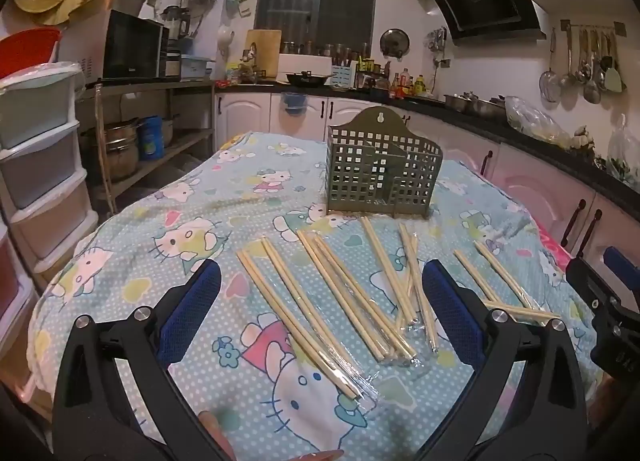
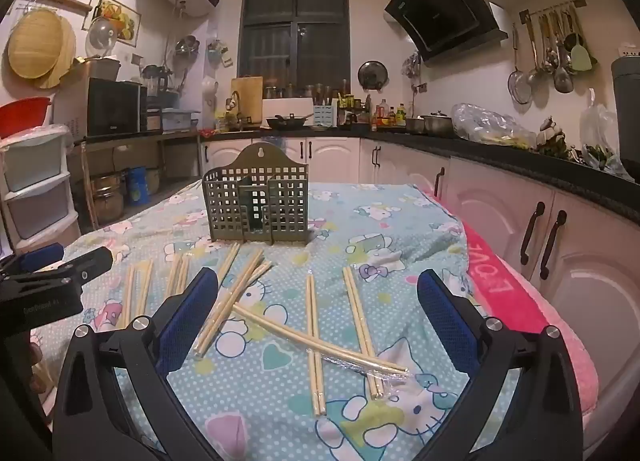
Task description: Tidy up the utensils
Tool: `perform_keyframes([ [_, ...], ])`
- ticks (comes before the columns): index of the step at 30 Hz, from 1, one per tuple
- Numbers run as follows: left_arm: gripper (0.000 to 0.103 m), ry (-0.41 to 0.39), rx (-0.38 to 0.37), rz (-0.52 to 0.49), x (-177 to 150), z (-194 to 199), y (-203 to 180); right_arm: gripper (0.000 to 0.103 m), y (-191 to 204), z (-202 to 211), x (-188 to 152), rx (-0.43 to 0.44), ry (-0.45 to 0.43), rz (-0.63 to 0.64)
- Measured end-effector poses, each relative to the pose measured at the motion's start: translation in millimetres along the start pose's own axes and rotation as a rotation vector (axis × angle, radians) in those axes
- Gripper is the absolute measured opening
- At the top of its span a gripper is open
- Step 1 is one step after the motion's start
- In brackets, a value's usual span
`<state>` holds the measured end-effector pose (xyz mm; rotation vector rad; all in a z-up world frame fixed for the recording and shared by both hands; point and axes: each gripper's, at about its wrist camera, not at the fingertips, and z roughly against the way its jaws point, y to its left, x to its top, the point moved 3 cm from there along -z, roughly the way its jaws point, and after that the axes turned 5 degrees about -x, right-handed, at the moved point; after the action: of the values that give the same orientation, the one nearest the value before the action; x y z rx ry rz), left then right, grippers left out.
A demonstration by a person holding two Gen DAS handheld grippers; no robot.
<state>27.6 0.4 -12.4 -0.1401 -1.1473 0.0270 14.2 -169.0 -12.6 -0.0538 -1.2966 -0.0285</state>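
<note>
**Chopsticks scattered before the green holder, both grippers wide open**

Pale wooden chopsticks (image 1: 320, 301) are seen lying in loose pairs across the cartoon-cat tablecloth (image 1: 180, 221) that covers the desk, several of them sheathed in clear plastic wrap. Some pairs lie parallel; others are crossed over one another, as in the right wrist view (image 2: 316, 345). Behind them, toward the far end of the desk, a green perforated utensil holder (image 1: 384, 169) is set upright, its front split into compartments; no chopsticks can be seen standing in it.

The left gripper (image 1: 320, 293) is held above the near chopsticks, tilted slightly downward, its blue-padded fingers (image 1: 192, 309) spread wide with nothing gripped. The right gripper (image 2: 318, 309) is posed likewise, fingers (image 2: 444, 313) fully apart and empty, just beside the left one.
</note>
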Motion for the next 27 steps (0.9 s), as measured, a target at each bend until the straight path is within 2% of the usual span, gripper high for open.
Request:
perform_keyframes([
  [1,0.092,-0.002,-0.001,0.0,-0.1,0.1,-0.2,0.097,0.3,1.0,0.3,-0.007,-0.019,0.006],
  [27,0.092,-0.006,-0.001,0.005,3.1,1.5,4.3,0.097,1.6,-2.1,-0.5,-0.005,-0.002,0.012],
])
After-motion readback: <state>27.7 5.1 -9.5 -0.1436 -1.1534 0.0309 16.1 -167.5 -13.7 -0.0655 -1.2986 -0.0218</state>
